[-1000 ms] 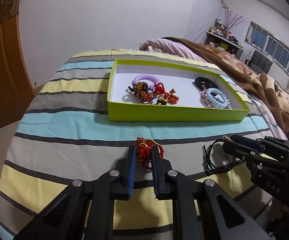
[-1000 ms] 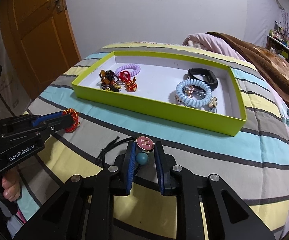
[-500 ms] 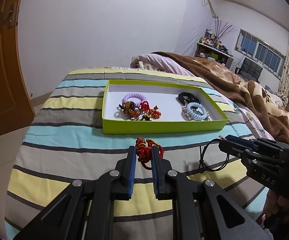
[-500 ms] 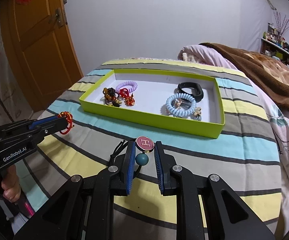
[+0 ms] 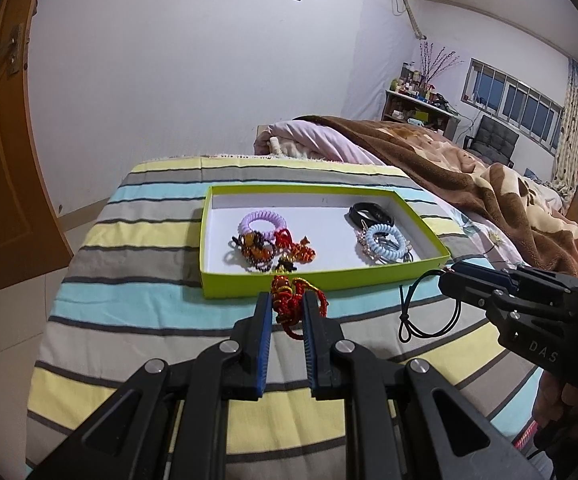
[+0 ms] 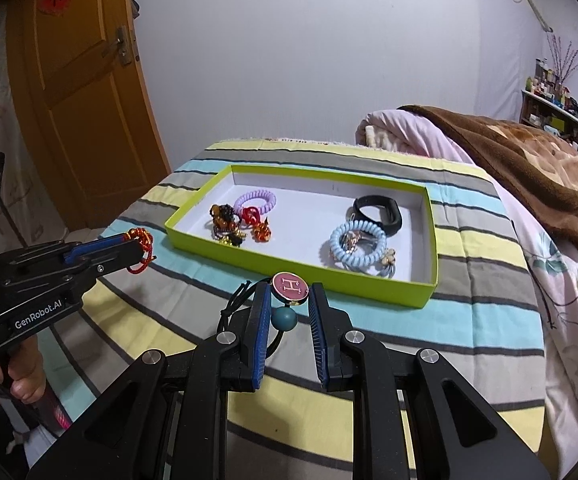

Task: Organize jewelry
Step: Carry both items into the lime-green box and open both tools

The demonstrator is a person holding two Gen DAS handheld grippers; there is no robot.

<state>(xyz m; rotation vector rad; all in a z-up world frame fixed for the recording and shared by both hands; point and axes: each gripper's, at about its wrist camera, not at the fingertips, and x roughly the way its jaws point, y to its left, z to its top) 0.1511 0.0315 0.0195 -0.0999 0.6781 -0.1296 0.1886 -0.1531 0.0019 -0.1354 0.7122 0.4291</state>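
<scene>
The red knotted bracelet (image 5: 295, 300) sits between the fingers of your left gripper (image 5: 286, 304), above the striped bedsheet (image 5: 137, 312) and just in front of the near wall of the green tray (image 5: 241, 286). The jaws are closed to a narrow gap and press the bracelet from both sides; a loop of it hangs below them. In this left wrist view, the tray already contains a purple coil tie (image 5: 262, 222), a light blue coil tie (image 5: 385, 243) and a black band (image 5: 370, 215), with white floor free in the middle. At the right, your right gripper (image 5: 455, 276) carries a black cord (image 5: 421, 312) that hangs down toward the sheet. Much open sheet lies at the left of the tray.

In the right wrist view, your right gripper (image 6: 289, 304) is closed to a small gap on a pink round charm (image 6: 290, 286) marked with H; a teal bead (image 6: 284, 318) hangs under it between the fingers. The charm is near the front wall of the tray (image 6: 329, 276), not over it. Your left gripper (image 6: 139, 246) is at the left, holding the red bracelet beside the tray corner, apart from it.
</scene>
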